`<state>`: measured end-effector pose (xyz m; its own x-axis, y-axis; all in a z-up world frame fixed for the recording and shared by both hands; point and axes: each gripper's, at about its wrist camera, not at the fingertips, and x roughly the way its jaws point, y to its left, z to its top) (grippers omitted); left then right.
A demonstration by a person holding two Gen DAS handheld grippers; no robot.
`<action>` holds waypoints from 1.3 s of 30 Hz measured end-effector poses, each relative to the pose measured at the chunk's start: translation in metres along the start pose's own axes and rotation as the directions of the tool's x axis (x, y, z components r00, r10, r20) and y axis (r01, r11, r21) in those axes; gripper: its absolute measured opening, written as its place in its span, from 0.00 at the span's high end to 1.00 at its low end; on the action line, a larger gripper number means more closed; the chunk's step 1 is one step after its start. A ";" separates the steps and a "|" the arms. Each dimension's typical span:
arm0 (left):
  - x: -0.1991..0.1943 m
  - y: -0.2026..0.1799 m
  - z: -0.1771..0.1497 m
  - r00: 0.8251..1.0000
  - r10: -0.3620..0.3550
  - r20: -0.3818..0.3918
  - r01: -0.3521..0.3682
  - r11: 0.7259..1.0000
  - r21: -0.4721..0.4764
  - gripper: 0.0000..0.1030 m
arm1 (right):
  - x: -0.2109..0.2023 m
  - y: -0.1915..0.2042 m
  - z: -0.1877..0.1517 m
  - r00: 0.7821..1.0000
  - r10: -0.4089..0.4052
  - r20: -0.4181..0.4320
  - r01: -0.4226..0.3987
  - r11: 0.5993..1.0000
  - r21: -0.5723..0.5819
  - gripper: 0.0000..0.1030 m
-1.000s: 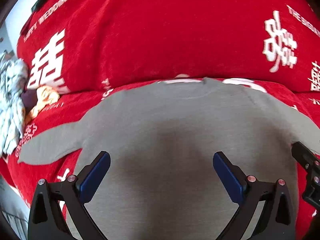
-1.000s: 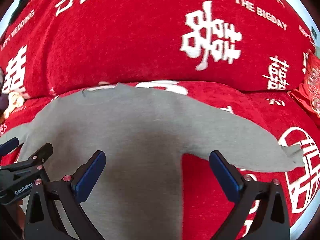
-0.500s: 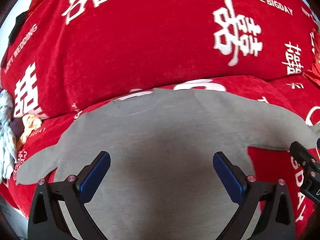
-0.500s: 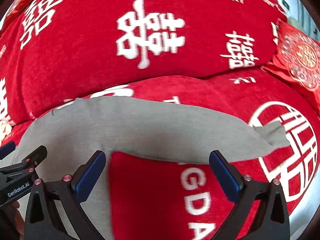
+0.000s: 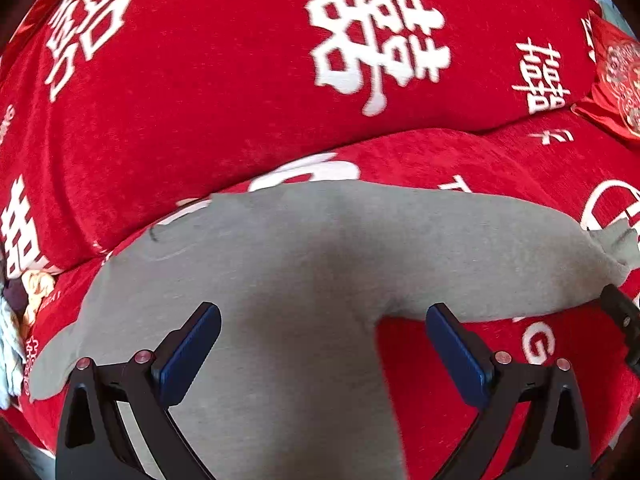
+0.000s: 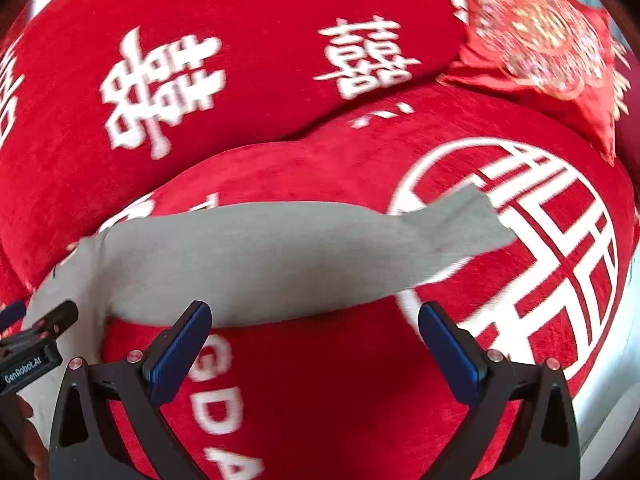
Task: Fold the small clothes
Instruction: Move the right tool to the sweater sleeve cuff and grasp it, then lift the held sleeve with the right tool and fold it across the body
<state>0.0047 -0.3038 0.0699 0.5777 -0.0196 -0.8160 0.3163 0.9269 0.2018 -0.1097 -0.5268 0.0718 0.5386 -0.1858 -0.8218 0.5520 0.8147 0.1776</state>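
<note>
A small grey long-sleeved top point(image 5: 280, 280) lies spread flat on a red sofa seat, neck toward the backrest. Its right sleeve point(image 6: 280, 256) stretches out to the right, cuff point(image 6: 468, 220) lying on a white round print. My left gripper point(image 5: 320, 352) is open and empty, hovering over the body of the top near the right armpit. My right gripper point(image 6: 316, 344) is open and empty, just in front of the right sleeve's lower edge. The left sleeve point(image 5: 56, 364) points to the left.
The sofa is covered in red cloth with white characters; its backrest point(image 5: 240, 80) rises behind the top. A red embroidered cushion point(image 6: 540, 40) sits at the right end. A pile of other clothes point(image 5: 16, 312) lies at the left edge.
Both grippers have swung to the right. The left one went from the middle of the top to its right side; the right one went from the body to the right sleeve. Both stayed open.
</note>
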 end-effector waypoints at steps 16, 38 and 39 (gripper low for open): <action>0.044 -0.034 0.028 0.998 -0.001 -0.067 0.000 1.000 -0.012 0.00 | 0.078 -0.070 0.033 0.975 0.211 -0.069 -0.188 0.950 0.247 0.16; 0.064 -0.046 0.035 0.992 -0.073 -0.105 0.071 0.997 -0.022 0.00 | 0.030 -0.074 0.049 0.989 0.119 0.085 -0.133 0.976 0.174 0.95; 0.062 -0.043 0.036 0.992 -0.080 -0.102 0.077 0.997 -0.029 0.00 | 0.026 -0.071 0.050 0.989 0.113 0.093 -0.127 0.978 0.166 0.95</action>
<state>0.0538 -0.3583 0.0295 0.4708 -0.0551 -0.8805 0.3384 0.9330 0.1225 -0.1037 -0.6170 0.0647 0.6543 -0.1433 -0.7426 0.5770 0.7294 0.3676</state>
